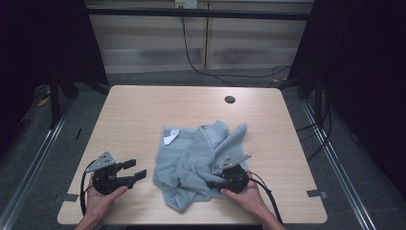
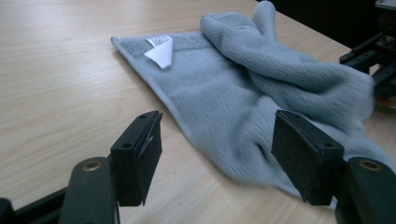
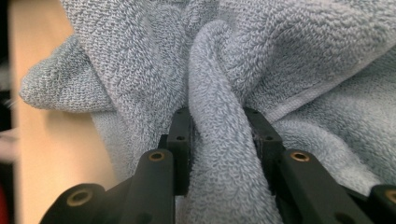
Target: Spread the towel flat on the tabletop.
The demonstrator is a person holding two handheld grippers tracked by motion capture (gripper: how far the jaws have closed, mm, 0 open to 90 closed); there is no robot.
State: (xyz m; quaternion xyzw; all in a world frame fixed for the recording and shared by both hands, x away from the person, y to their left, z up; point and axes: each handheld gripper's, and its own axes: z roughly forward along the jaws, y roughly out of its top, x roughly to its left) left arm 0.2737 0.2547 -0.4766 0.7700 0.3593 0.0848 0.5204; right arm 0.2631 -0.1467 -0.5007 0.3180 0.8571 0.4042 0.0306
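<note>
I've got the R gripper (image 1: 214,183) clamped on the towel (image 1: 191,158): in the right gripper view a thick fold of grey-blue terry sits pinched between both pads (image 3: 181,135), jaws pressed in on either side of it, cloth bunching up above the pinch. In the high view that gripper sits at the towel's near right part, my R hand (image 1: 244,194) behind it at the table's near edge, cable trailing off to the right.

L gripper (image 1: 135,171) is open, nothing in it. In the left gripper view its jaws stand wide apart above bare wood w/ the towel's near edge lying ahead, closer to the right-hand jaw; can't tell if that jaw touches the cloth. In the high view it's just left of the towel, clear of it, L hand (image 1: 103,194) holding it low over the table (image 1: 129,110).

Towel lies rumpled, roughly mid-table towards the near side. Left part is flat w/ a white label (image 1: 171,137) turned up near the far-left corner; right part is heaped into a ridge running from the far edge down to the R gripper.

Small dark round hole (image 1: 230,99) in the tabletop near the far edge, well apart from the towel.
</note>
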